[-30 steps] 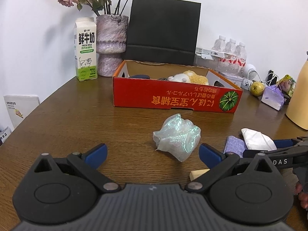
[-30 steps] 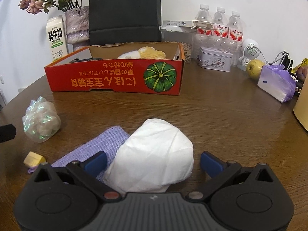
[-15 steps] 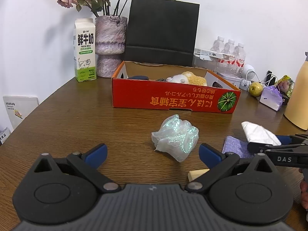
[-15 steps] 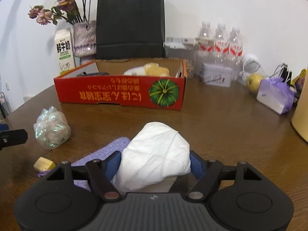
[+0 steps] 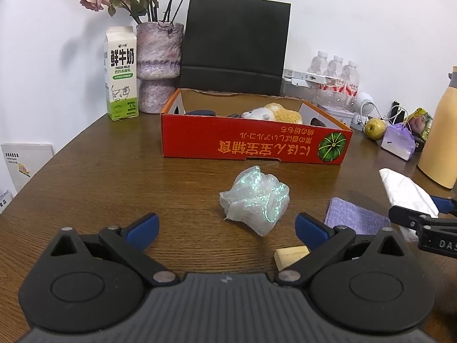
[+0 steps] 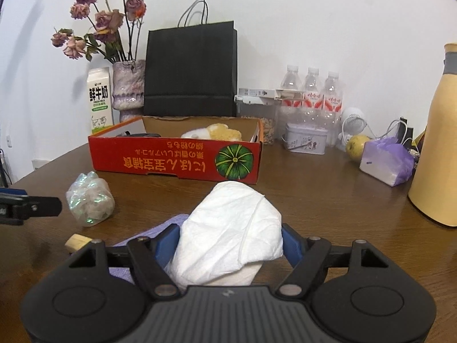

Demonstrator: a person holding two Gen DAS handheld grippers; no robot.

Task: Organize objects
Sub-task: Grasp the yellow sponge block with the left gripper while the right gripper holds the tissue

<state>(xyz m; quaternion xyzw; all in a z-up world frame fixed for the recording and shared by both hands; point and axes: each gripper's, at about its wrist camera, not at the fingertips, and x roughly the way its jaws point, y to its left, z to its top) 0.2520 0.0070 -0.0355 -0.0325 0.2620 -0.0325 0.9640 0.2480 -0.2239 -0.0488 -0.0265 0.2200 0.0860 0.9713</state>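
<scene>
My right gripper (image 6: 230, 241) is shut on a white tissue pack (image 6: 232, 228), held a little above the purple cloth (image 6: 168, 225) it lay on. In the left wrist view the same white tissue pack (image 5: 405, 193) hangs at the right edge over the purple cloth (image 5: 355, 215). My left gripper (image 5: 227, 224) stands open with nothing between its fingers. Just beyond it lies an iridescent plastic bundle (image 5: 255, 198). A small wooden block (image 5: 291, 257) sits by its right finger. The red cardboard box (image 5: 254, 145) holds a plush toy (image 5: 274, 113) and a dark object.
Behind the box stand a milk carton (image 5: 121, 73), a vase of dried flowers (image 5: 158, 65) and a black paper bag (image 5: 235, 43). To the right are water bottles (image 6: 311, 97), a tin (image 6: 307, 141), an apple (image 6: 355, 145), a purple pack (image 6: 385, 161) and a yellow jug (image 6: 437, 143).
The right gripper closed on the white tissue pack, then lifted it off the purple cloth and carried it toward the box. The left gripper stayed still.
</scene>
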